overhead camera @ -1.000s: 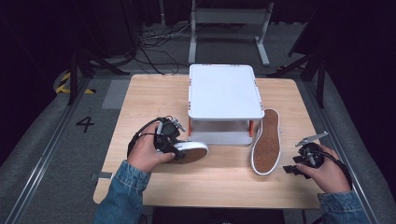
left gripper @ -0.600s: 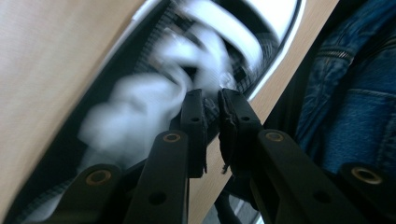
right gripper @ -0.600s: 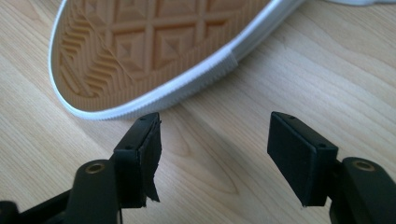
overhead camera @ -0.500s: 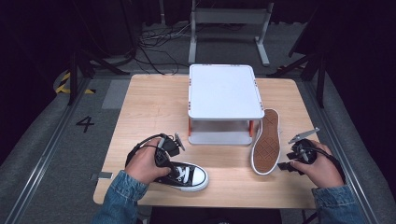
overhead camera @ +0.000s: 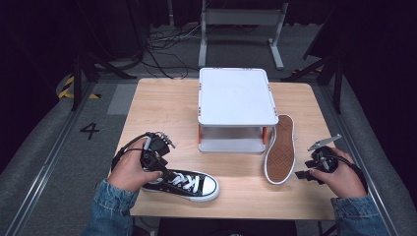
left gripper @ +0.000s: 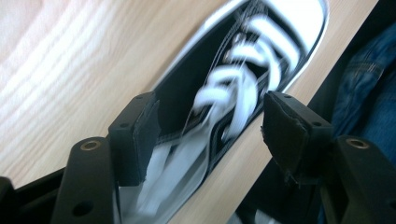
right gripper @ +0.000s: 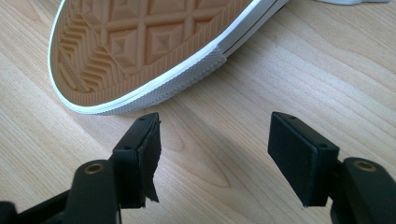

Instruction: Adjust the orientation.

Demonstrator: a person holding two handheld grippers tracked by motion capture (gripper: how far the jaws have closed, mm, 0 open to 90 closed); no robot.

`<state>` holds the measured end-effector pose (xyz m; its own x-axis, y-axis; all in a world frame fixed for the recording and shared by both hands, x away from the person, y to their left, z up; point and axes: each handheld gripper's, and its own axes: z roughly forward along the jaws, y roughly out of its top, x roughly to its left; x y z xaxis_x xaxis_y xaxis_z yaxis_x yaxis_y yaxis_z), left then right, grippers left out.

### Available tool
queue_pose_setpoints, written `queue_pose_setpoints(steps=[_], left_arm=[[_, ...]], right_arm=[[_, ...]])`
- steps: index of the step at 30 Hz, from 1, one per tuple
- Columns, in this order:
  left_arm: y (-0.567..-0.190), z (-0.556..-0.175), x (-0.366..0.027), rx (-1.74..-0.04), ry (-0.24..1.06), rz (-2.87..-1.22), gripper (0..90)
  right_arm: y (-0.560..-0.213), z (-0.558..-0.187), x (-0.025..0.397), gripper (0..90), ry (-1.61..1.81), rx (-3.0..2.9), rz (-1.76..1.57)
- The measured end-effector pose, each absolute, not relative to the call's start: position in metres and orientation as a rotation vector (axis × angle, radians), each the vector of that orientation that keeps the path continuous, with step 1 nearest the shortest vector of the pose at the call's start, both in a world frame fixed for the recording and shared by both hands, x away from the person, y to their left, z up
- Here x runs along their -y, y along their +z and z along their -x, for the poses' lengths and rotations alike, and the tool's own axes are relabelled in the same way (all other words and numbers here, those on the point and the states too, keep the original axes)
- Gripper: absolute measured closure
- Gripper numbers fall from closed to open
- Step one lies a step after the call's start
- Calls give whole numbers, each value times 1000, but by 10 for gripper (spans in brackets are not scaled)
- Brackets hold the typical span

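Observation:
A black lace-up sneaker (overhead camera: pixel 183 182) with a white toe cap stands upright on the wooden table (overhead camera: pixel 162 108), near its front edge on the left. My left gripper (overhead camera: pixel 157 163) hovers over the heel end, open; in the left gripper view the laces (left gripper: pixel 233 93) lie between the spread jaws of that gripper (left gripper: pixel 210 135), which do not press on them. The second sneaker (overhead camera: pixel 280 150) lies sole up beside the right side of the white stand (overhead camera: pixel 236 96). My right gripper (overhead camera: pixel 305 170) is open just right of it, and the tan sole (right gripper: pixel 140 42) lies just ahead of its empty jaws (right gripper: pixel 215 154).
The white two-level stand takes up the middle and back of the table. The front table edge runs close below the upright sneaker, with denim sleeves (overhead camera: pixel 110 209) coming over it. Bare wood (overhead camera: pixel 246 184) lies between the two sneakers.
The left gripper carried the sneaker from near the stand toward the front edge, set it upright and opened. The right gripper moved slightly left toward the sole-up sneaker.

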<state>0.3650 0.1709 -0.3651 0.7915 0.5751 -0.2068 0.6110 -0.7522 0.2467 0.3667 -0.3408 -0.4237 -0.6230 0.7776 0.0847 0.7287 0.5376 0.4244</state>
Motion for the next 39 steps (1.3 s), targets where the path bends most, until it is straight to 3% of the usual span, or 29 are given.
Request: queue_pose_setpoints(steps=[5, 8, 14, 18, 20, 23, 28, 31, 39], left_arm=[[-368, -366, -177, -963, -120, -2716, 365], [-375, -368, -168, -929, -152, -2736, 328], [-401, -382, -150, -954, -321, -2786, 477], [-395, -379, -144, -966, -282, -2800, 692], [-392, -381, -148, -1054, -280, -2736, 780], [-387, -383, -157, -1123, -294, -2628, 797], [-372, -390, -171, -1217, -196, -2410, 811], [-366, -399, -193, -1354, -44, -2248, 816], [-380, -407, -207, -1449, -17, -2162, 819]], right_arm=[[-423, -366, 343, 357, 648, -2650, -1313], [-424, -365, 343, 357, 649, -2649, -1312], [-423, -364, 343, 356, 658, -2647, -1308], [-424, -363, 345, 357, 652, -2646, -1313], [-425, -362, 345, 357, 649, -2653, -1308], [-425, -361, 345, 359, 652, -2652, -1313], [-427, -361, 347, 359, 647, -2645, -1321], [-427, -360, 347, 359, 644, -2647, -1327], [-429, -359, 347, 359, 640, -2651, -1328]])
